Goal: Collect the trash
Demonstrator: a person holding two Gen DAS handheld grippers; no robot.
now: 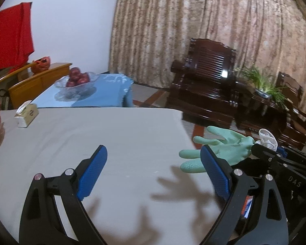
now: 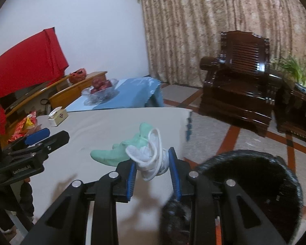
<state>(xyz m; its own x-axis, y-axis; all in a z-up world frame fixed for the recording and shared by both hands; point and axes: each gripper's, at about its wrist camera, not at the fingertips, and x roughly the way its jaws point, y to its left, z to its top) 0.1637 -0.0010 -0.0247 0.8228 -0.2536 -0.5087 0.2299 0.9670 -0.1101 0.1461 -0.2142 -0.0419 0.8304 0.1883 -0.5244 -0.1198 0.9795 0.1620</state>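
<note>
A mint-green rubber glove (image 2: 116, 151) with a white cuff (image 2: 151, 157) hangs in my right gripper (image 2: 154, 165), which is shut on the cuff and holds the glove above the right edge of the grey table (image 2: 104, 122). In the left wrist view the glove (image 1: 220, 149) hangs in the air at the right, held by the right gripper (image 1: 261, 149). My left gripper (image 1: 153, 167) is open and empty above the table (image 1: 91, 134). A black bin with a black liner (image 2: 255, 183) stands on the floor below right of the table.
A tissue box (image 1: 26, 114) and red snack packets (image 2: 24, 126) lie at the table's far left. A blue-covered table with a glass bowl of apples (image 1: 77, 79) stands behind. Dark wooden armchairs (image 2: 240, 77) and a potted plant (image 1: 263, 83) stand at the right.
</note>
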